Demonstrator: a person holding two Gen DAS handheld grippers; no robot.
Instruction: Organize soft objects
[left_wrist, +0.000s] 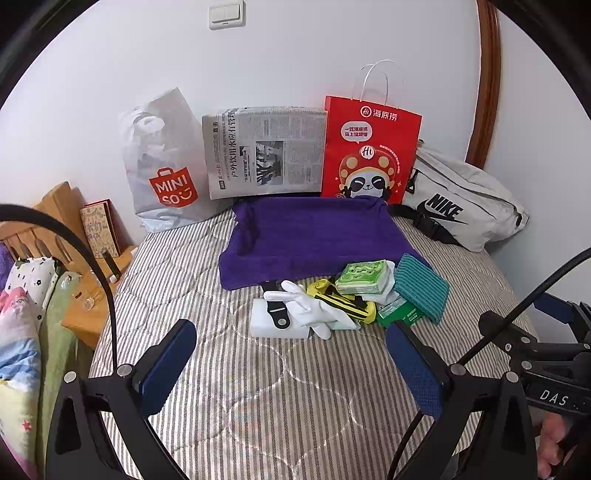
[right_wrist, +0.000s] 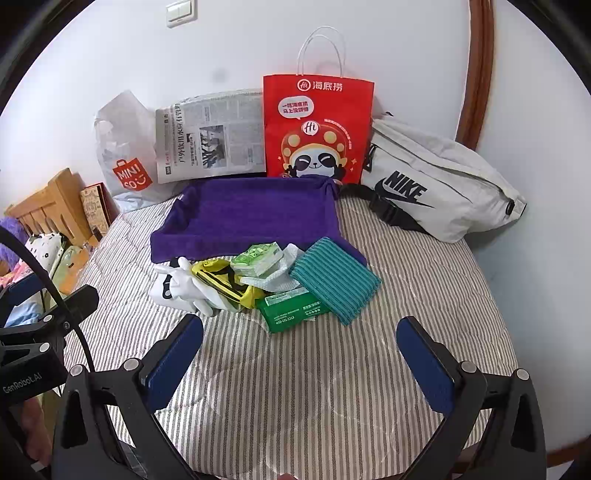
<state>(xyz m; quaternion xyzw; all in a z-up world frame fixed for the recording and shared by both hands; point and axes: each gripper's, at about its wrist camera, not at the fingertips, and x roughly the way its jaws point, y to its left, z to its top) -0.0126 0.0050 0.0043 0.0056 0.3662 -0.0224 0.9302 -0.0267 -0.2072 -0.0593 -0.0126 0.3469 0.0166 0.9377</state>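
A purple fabric tray (left_wrist: 314, 236) (right_wrist: 251, 218) lies on the striped bed. In front of it sits a heap of soft things: a white glove (left_wrist: 310, 306) (right_wrist: 188, 288), a white sponge block (left_wrist: 266, 325), a yellow-and-black strap (left_wrist: 347, 302) (right_wrist: 225, 280), a light green tissue pack (left_wrist: 364, 277) (right_wrist: 258, 258), a dark green tissue pack (left_wrist: 397, 312) (right_wrist: 291, 310) and a teal striped cloth (left_wrist: 421, 290) (right_wrist: 334, 280). My left gripper (left_wrist: 291, 363) stands open just short of the heap, nothing between its blue pads. My right gripper (right_wrist: 301, 360) is open too, in front of the dark green pack.
Against the wall stand a white Miniso bag (left_wrist: 162, 166), a folded newspaper (left_wrist: 262, 151), a red paper bag (left_wrist: 369, 147) and a grey Nike waist bag (left_wrist: 458, 206). A wooden headboard (left_wrist: 55, 210) and bedside shelf are at left. The right gripper's body (left_wrist: 546, 347) shows at right.
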